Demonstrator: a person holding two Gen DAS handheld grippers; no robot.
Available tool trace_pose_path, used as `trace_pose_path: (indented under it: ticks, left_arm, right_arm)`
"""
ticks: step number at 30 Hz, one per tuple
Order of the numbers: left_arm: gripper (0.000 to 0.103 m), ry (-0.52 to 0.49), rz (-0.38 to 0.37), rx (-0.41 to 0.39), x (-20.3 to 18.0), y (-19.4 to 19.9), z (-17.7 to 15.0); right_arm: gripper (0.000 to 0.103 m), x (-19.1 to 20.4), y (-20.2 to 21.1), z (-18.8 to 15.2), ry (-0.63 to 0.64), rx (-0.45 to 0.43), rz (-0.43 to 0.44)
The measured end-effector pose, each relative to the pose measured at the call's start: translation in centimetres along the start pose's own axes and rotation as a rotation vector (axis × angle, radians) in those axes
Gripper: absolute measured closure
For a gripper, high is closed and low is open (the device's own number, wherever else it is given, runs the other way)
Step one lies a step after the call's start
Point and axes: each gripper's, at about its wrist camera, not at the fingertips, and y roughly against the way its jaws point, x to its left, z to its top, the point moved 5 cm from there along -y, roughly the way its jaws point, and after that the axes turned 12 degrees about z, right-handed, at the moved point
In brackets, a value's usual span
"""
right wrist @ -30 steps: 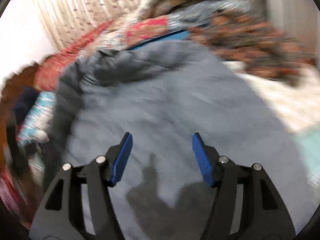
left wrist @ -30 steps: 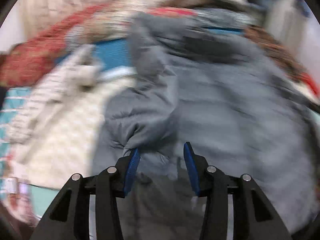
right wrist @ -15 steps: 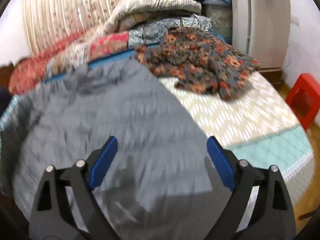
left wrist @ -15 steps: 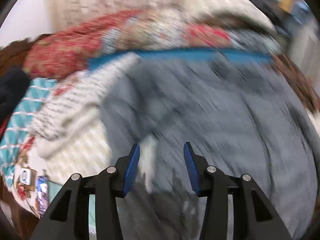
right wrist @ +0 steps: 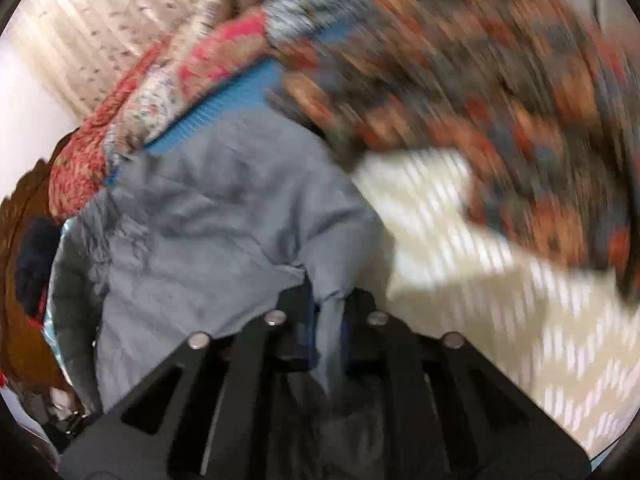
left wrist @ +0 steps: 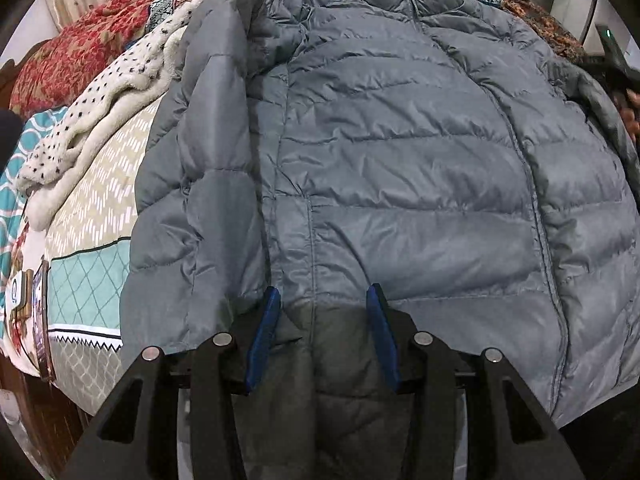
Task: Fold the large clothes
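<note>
A large grey quilted puffer jacket (left wrist: 400, 160) lies spread on the bed, collar at the far end, its left sleeve folded in along the body. My left gripper (left wrist: 322, 312) is open just above the jacket's near hem, holding nothing. In the blurred right wrist view the right gripper (right wrist: 326, 312) is shut on a fold of the jacket's (right wrist: 224, 216) right edge. The right gripper's body also shows at the far right of the left wrist view (left wrist: 612, 56).
A white dotted fleece garment (left wrist: 100, 116) lies left of the jacket on the cream zigzag bedspread (left wrist: 100, 208). Red patterned quilts (left wrist: 80, 48) pile at the head. A floral garment (right wrist: 500, 112) lies to the right. The bed's near-left edge (left wrist: 72, 344) drops off.
The right gripper, wide open half a second ago, has closed on the jacket's right edge. The left gripper has stayed open and pulled back to the hem.
</note>
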Motion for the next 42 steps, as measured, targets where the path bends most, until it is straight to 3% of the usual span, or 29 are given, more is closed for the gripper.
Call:
trace_pose_path:
  ticks: [5, 8, 11, 12, 14, 17, 20, 22, 25, 27, 29, 32, 35, 38, 42]
  left_arm:
    - [0.103, 0.043, -0.036, -0.019, -1.1, 1.0, 1.6]
    - [0.103, 0.074, -0.088, -0.062, -2.7, 2.0, 3.3]
    - [0.103, 0.043, -0.112, -0.084, -5.2, 2.2, 4.2]
    - [0.103, 0.014, -0.099, -0.078, -5.9, 1.7, 4.3]
    - [0.103, -0.018, -0.056, -0.053, -6.7, 0.6, 4.2]
    - [0.103, 0.0, -0.055, -0.044, -6.2, 0.5, 4.0]
    - [0.103, 0.037, -0.026, -0.044, -4.6, 0.6, 3.8]
    - [0.103, 0.078, -0.019, -0.025, -2.6, 0.5, 3.5]
    - [0.103, 0.131, -0.043, -0.032, -0.4, 1.5, 2.7]
    - [0.103, 0.135, -0.01, -0.056, 0.6, 2.3, 2.1]
    - [0.103, 0.129, 0.037, -0.055, 1.6, 2.4, 1.6]
    - [0.103, 0.133, 0.13, -0.02, 3.9, 1.5, 0.3]
    - [0.103, 0.209, 0.16, -0.025, 6.8, 2.2, -0.9]
    - [0.103, 0.311, 0.165, -0.065, 10.2, 4.1, -1.7]
    - [0.103, 0.377, 0.163, -0.129, 13.4, 6.5, -3.2]
  right_arm:
    - [0.098, 3.3, 3.8, 9.3, 0.075, -0.172, -0.056]
    - [0.098, 4.4, 4.5, 12.2, 0.156, -0.216, -0.147]
    - [0.096, 5.1, 4.1, 13.3, 0.217, -0.265, -0.21]
    - [0.091, 4.3, 3.1, 13.2, 0.225, -0.24, -0.297]
    - [0.059, 2.8, 1.1, 11.8, 0.215, -0.152, -0.417]
    - [0.045, 2.6, 2.2, 9.5, 0.212, -0.201, -0.447]
    - [0.042, 3.3, 6.4, 5.3, 0.168, -0.307, -0.346]
    - [0.042, 4.2, 7.7, 2.2, 0.166, -0.313, -0.264]
    - [0.042, 6.6, 7.9, -5.3, 0.232, -0.21, -0.125]
    - [0.037, 7.0, 7.0, -10.1, 0.267, -0.109, -0.119]
    - [0.037, 5.9, 6.0, -14.3, 0.258, -0.013, -0.182]
    - [0.037, 4.8, 6.6, -17.0, 0.221, -0.012, -0.275]
    - [0.037, 6.2, 9.0, -17.4, 0.201, -0.081, -0.261]
    - [0.037, 9.9, 10.8, -17.1, 0.247, -0.126, -0.18]
    - [0.037, 17.3, 9.0, -17.5, 0.311, -0.075, 0.008]
